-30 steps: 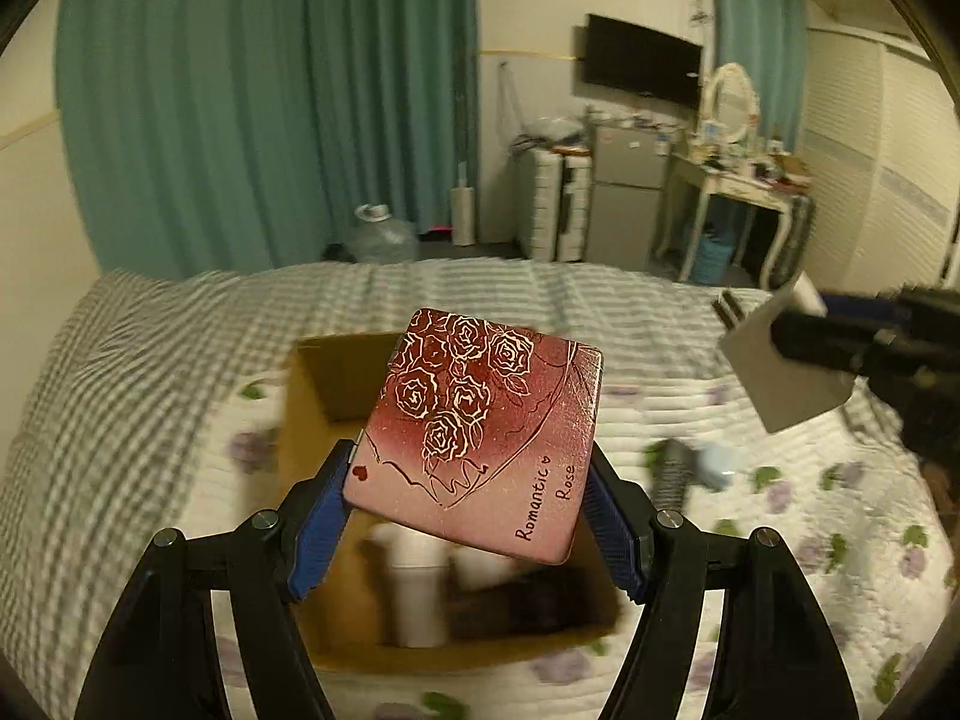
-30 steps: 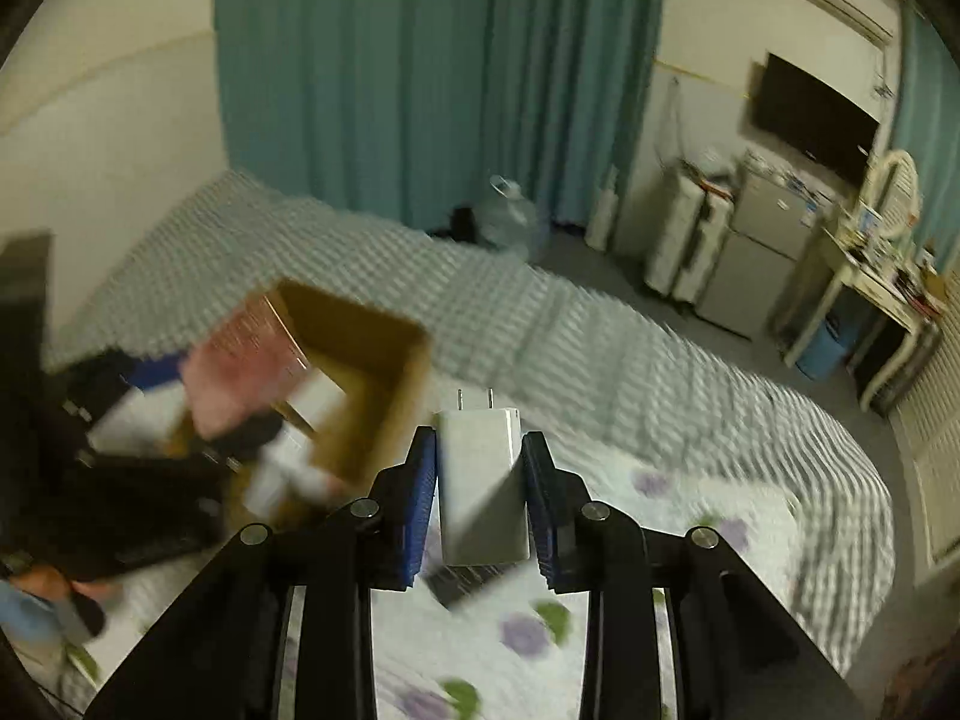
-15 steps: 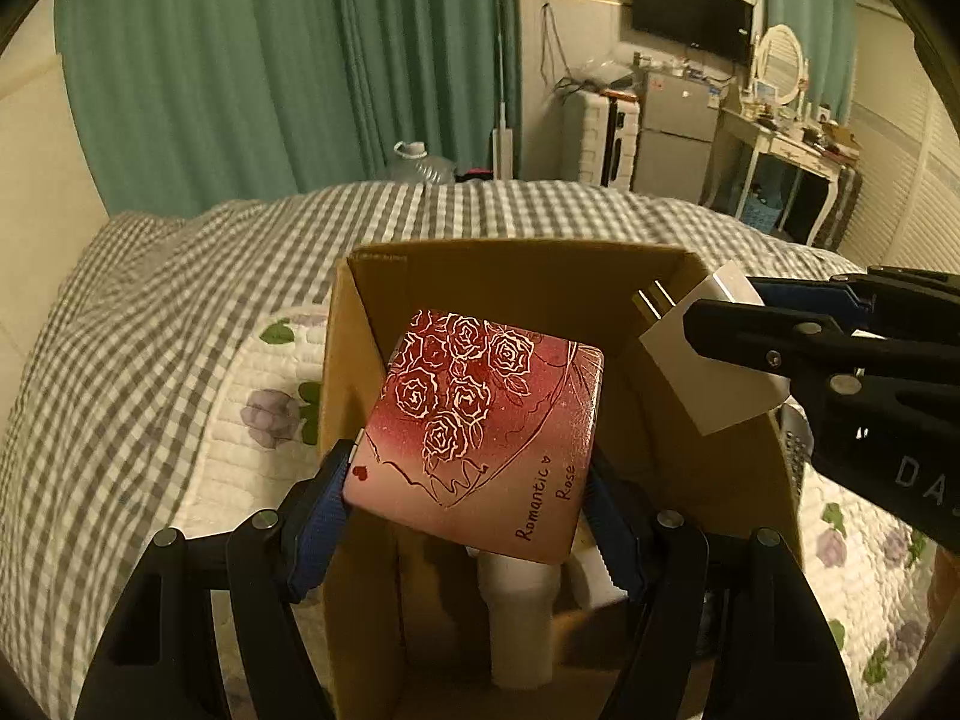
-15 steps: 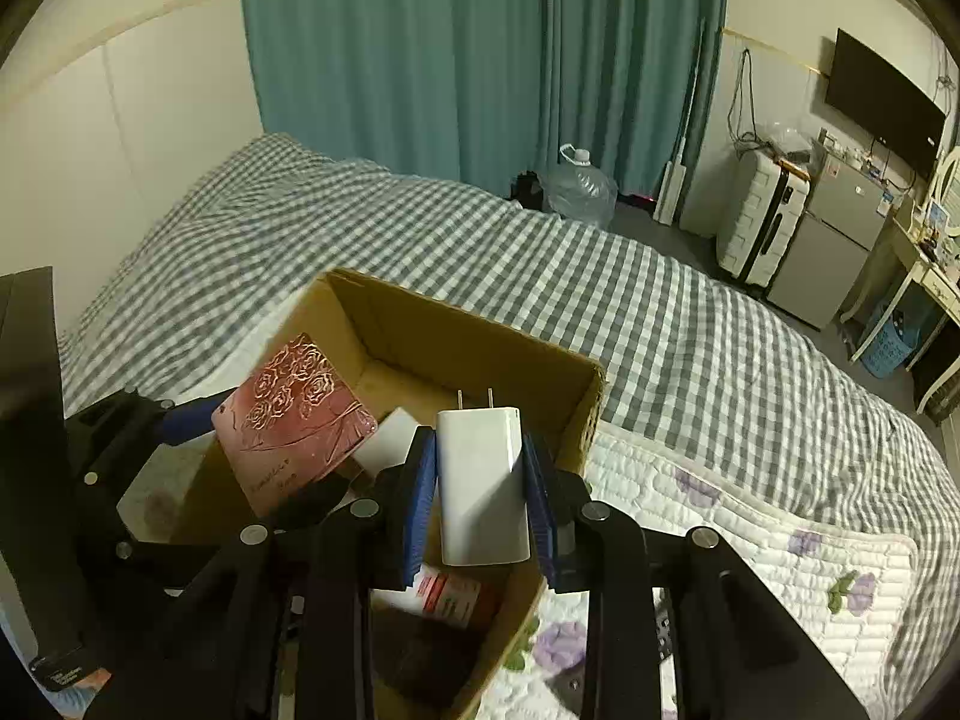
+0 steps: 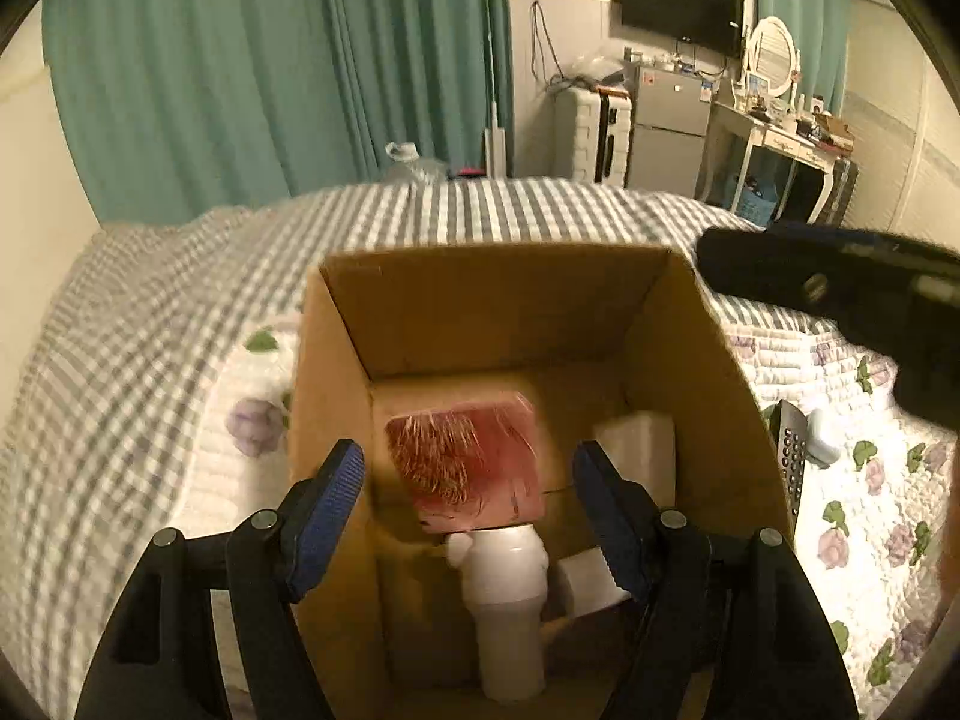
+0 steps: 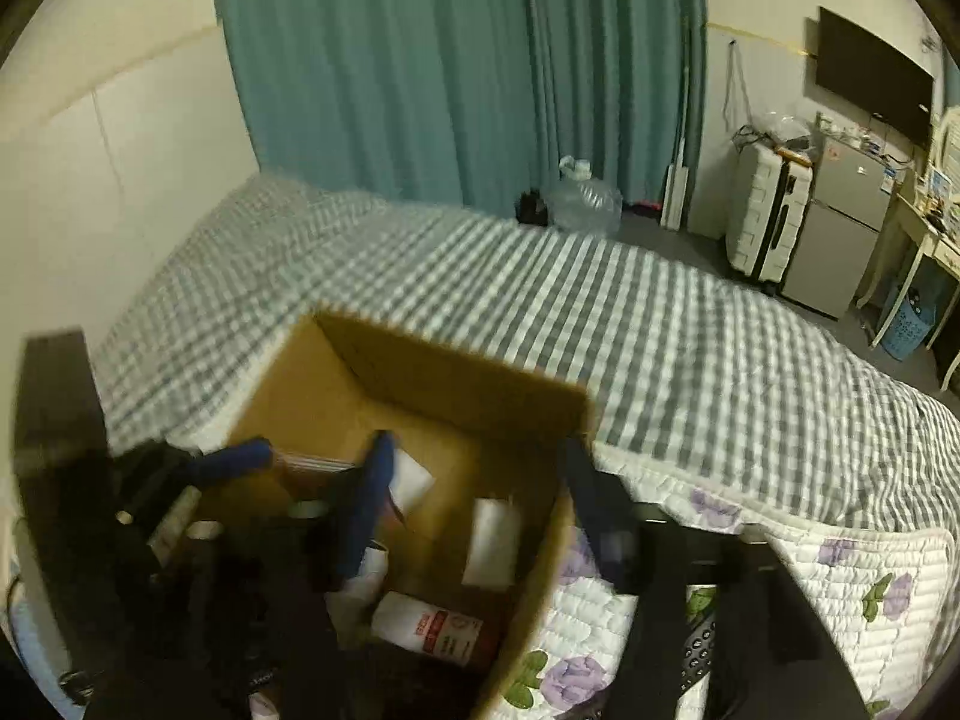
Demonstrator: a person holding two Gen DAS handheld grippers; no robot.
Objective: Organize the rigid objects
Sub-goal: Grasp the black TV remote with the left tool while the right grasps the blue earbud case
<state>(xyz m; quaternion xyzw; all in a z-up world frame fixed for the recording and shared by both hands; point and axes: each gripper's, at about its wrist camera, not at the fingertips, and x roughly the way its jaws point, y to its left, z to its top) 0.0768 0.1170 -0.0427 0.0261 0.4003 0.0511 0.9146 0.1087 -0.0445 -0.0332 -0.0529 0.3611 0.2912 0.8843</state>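
The cardboard box [image 5: 498, 306] sits open on my checked bed [image 5: 150, 324], holding a blurred red tin [image 5: 465, 462], a white bottle [image 5: 507, 594] and a white charger [image 6: 492, 540], while my left gripper [image 5: 468, 516] and right gripper [image 6: 474, 510] gape empty above its rim.

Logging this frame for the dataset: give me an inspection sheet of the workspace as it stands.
Surface: bed, checked cover with a floral quilt.
Job's things: cardboard box open; red rose tin, blurred, and white charger inside.
Clutter: white bottle in box; remote on quilt.
Grippers: left gripper open, empty; right gripper open, blurred.
Cables: wall cords beside the television.
Surroundings: teal curtains, fridge.
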